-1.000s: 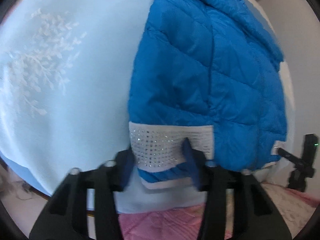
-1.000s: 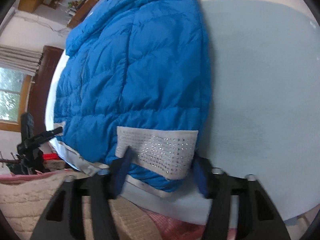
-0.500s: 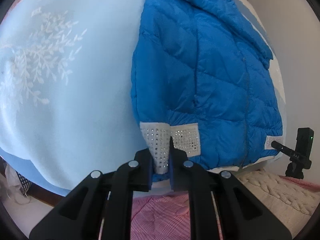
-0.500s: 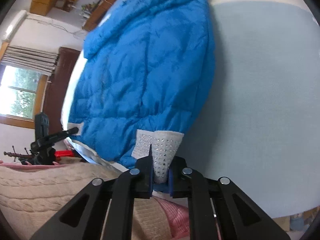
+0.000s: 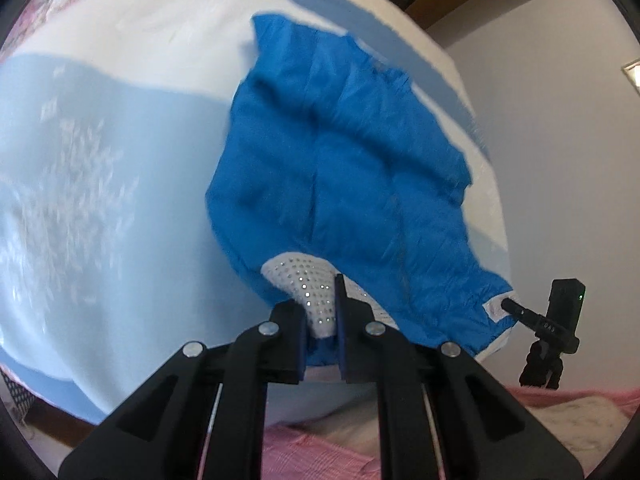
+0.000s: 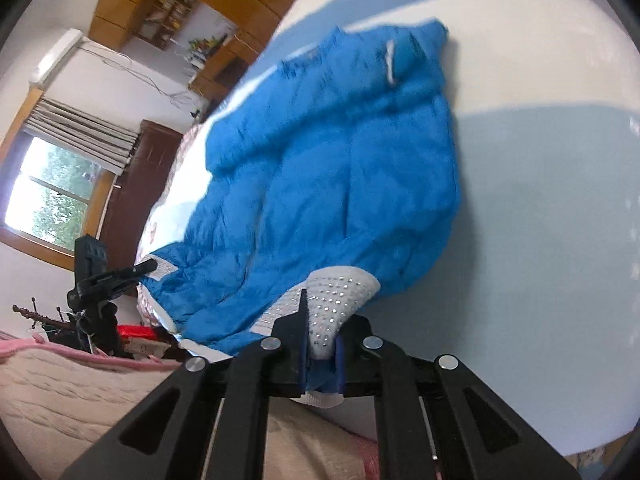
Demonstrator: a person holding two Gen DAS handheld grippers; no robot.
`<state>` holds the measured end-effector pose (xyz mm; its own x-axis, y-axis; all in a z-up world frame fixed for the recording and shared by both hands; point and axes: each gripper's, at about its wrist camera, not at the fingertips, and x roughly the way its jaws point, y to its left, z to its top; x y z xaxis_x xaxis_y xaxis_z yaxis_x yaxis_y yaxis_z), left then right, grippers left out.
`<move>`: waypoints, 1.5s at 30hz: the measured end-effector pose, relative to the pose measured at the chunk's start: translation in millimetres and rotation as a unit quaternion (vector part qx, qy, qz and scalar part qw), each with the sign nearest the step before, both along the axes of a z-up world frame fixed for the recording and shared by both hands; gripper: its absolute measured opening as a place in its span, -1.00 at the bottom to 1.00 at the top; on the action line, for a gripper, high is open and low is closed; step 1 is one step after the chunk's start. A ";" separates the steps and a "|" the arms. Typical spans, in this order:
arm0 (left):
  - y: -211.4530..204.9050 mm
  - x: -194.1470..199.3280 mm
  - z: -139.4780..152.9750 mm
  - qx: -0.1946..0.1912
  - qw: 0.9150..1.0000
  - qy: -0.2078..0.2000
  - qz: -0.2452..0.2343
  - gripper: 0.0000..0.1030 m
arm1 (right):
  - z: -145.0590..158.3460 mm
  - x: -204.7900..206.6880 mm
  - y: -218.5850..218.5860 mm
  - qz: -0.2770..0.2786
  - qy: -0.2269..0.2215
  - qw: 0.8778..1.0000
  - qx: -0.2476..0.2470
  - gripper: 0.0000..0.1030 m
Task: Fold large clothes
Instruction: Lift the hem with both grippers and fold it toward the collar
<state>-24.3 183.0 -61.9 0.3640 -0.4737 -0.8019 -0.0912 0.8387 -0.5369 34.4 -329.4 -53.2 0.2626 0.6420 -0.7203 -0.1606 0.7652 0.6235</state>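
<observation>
A bright blue quilted jacket [image 5: 352, 184] [image 6: 320, 184] lies on a pale blue bedspread [image 5: 100, 200] [image 6: 540, 240]. Its hem carries a white band dotted with small studs [image 5: 308, 284] [image 6: 340, 296]. My left gripper [image 5: 320, 312] is shut on that studded band at the jacket's left bottom corner. My right gripper [image 6: 320, 332] is shut on the same kind of band at the right bottom corner. Both corners hang lifted off the bed, and the jacket's lower part rises toward the grippers. The collar end rests on the bed far from me.
In the left wrist view the other gripper [image 5: 556, 320] shows at the far hem corner; in the right wrist view it shows as well [image 6: 104, 276]. A knitted sleeve [image 6: 80, 392] and pink cloth [image 5: 320, 452] are near me. A window [image 6: 48, 196] and wooden cabinets [image 6: 160, 8] stand beyond the bed.
Both grippers closed on the studded hem band, pinching its corners, then rose and lifted the jacket's bottom edge off the bedspread. The views have tilted up, showing more of the room.
</observation>
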 end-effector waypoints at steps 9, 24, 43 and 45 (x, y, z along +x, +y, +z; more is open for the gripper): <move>-20.1 72.0 38.3 0.006 0.997 -0.075 -0.012 -0.82 | 38.5 64.3 -0.9 -0.010 -0.027 0.999 0.037 -0.82; -29.7 206.9 50.5 0.010 0.993 -0.118 0.006 -0.81 | 55.7 198.8 -1.1 -0.028 -0.032 0.998 0.051 -0.81; -28.2 357.1 -47.0 0.069 0.997 -0.027 0.018 -0.77 | -32.0 346.6 7.4 -0.064 0.048 0.997 0.012 -0.79; -26.6 366.4 -59.6 0.067 0.998 -0.015 0.018 -0.73 | -40.0 352.1 6.7 -0.068 0.055 0.996 0.013 -0.77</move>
